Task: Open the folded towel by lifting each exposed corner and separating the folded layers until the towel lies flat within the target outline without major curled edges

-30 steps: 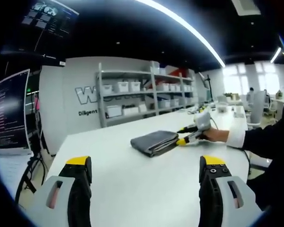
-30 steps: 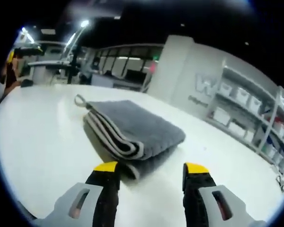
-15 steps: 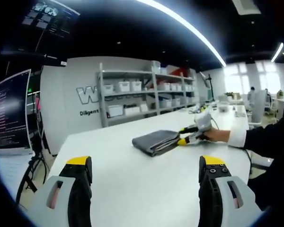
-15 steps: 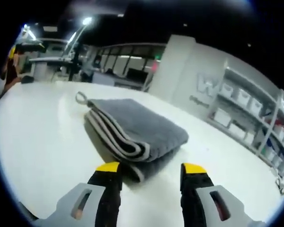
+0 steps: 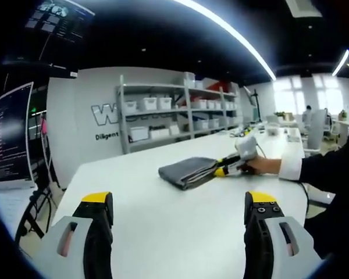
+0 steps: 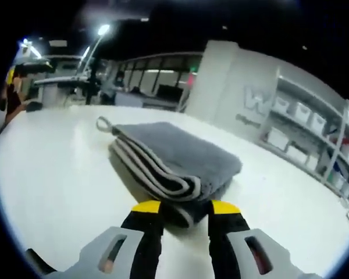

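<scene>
Now: right hand-held gripper (image 6: 183, 210) at the folded towel (image 6: 177, 160).
Centre frame in the right gripper view, its jaws stand narrow around the towel's near corner on the white worktop (image 6: 52, 174); the left hand-held gripper (image 5: 177, 212) hangs wide, holding nothing, well apart.

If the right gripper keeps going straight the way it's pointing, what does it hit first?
Most likely the folded grey towel: its near corner lies just beyond the right gripper, between the narrowed jaws. Whether they already touch is unclear.
</scene>
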`<state>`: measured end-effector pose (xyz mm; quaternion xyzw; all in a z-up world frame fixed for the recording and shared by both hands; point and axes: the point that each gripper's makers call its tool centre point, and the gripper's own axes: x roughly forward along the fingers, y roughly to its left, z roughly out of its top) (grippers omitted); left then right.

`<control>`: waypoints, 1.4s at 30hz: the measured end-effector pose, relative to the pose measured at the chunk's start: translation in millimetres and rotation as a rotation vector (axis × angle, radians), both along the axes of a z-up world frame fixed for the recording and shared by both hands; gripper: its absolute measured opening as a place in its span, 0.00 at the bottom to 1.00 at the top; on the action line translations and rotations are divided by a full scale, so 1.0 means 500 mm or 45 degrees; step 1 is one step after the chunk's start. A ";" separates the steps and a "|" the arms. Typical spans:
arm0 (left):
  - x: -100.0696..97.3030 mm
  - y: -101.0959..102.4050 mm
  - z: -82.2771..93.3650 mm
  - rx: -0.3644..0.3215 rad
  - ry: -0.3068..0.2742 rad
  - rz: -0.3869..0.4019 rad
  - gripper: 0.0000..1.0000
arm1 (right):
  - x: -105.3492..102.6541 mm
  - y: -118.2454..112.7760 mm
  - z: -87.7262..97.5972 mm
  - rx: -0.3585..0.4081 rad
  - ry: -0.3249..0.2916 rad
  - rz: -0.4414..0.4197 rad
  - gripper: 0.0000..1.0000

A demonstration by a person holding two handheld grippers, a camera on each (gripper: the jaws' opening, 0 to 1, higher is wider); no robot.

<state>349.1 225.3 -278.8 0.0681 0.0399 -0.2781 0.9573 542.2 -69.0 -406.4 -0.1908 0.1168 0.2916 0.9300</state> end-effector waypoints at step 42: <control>0.012 0.022 -0.001 -0.007 0.006 0.033 0.90 | -0.032 0.071 0.006 0.020 0.020 0.246 0.04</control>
